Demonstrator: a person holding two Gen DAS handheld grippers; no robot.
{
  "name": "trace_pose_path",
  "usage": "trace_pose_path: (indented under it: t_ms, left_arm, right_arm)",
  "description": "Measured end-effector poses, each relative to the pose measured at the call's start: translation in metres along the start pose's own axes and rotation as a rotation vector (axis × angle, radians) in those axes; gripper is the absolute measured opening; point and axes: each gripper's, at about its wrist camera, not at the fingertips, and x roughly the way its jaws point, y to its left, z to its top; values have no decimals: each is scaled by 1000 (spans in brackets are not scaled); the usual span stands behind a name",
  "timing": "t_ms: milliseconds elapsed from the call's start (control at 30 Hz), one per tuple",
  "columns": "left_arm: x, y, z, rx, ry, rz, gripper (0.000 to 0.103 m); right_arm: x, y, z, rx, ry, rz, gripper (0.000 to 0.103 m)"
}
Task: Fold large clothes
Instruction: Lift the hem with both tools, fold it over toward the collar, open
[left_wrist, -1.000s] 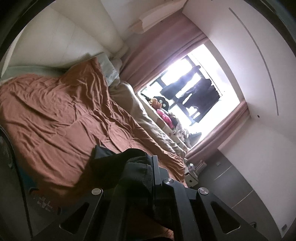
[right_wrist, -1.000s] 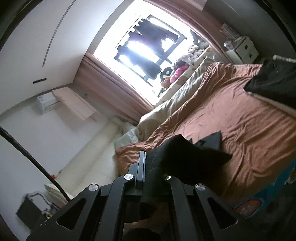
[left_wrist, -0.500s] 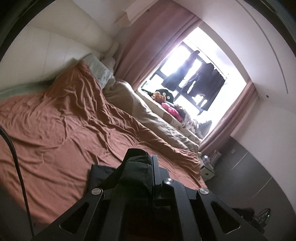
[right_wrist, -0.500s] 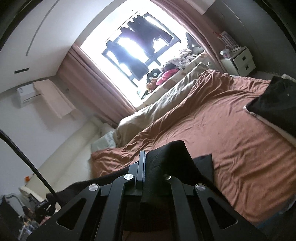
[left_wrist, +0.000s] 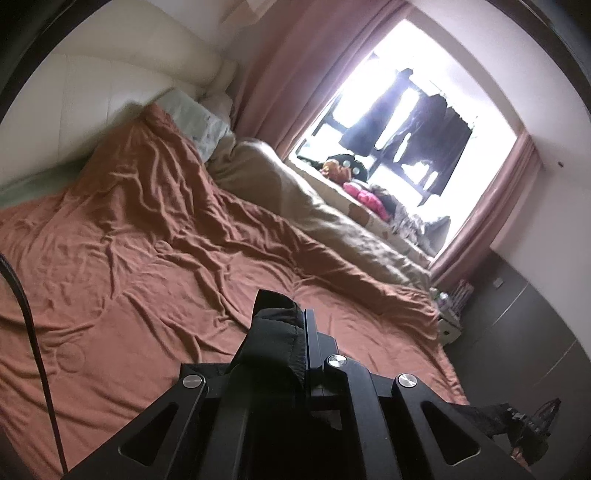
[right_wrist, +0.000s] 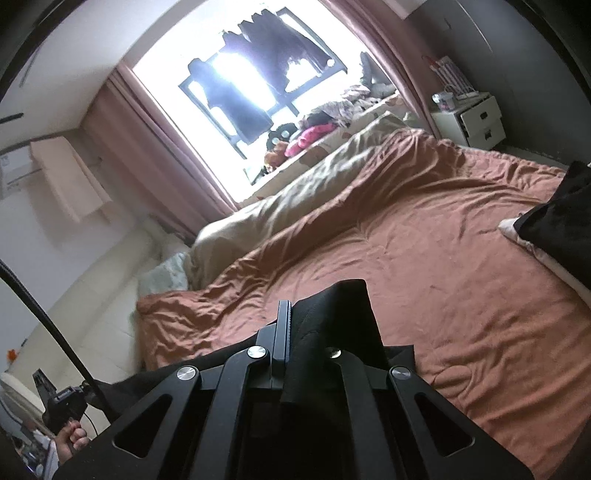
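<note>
Early stage, by judgement: no fold visible yet. Black garment (left_wrist: 275, 332) lifted above the bed (left_wrist: 147, 258), one edge clamped in the left tool (left_wrist: 304, 325), another in the right tool (right_wrist: 290, 325), both tools closed on cloth. Cloth soft, matte, thick at the pinched hem, hanging limp below. Rust-brown bed cover wrinkled, smooth-woven. Another dark piece (right_wrist: 561, 221) on a pale folded item at the bed's edge. Left to do: spreading, folding, laying down.
</note>
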Motion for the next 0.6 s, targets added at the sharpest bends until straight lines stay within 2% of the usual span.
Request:
trace_pose_path:
  t_ms: [367, 600]
  left_arm:
    - [127, 53, -28, -9, 156, 119, 2]
    - [186, 74, -52, -2, 260, 171, 3]
  right_arm:
    - [112, -10, -8, 24, 144, -109, 0]
    - [154, -13, -8, 42, 210, -169, 0]
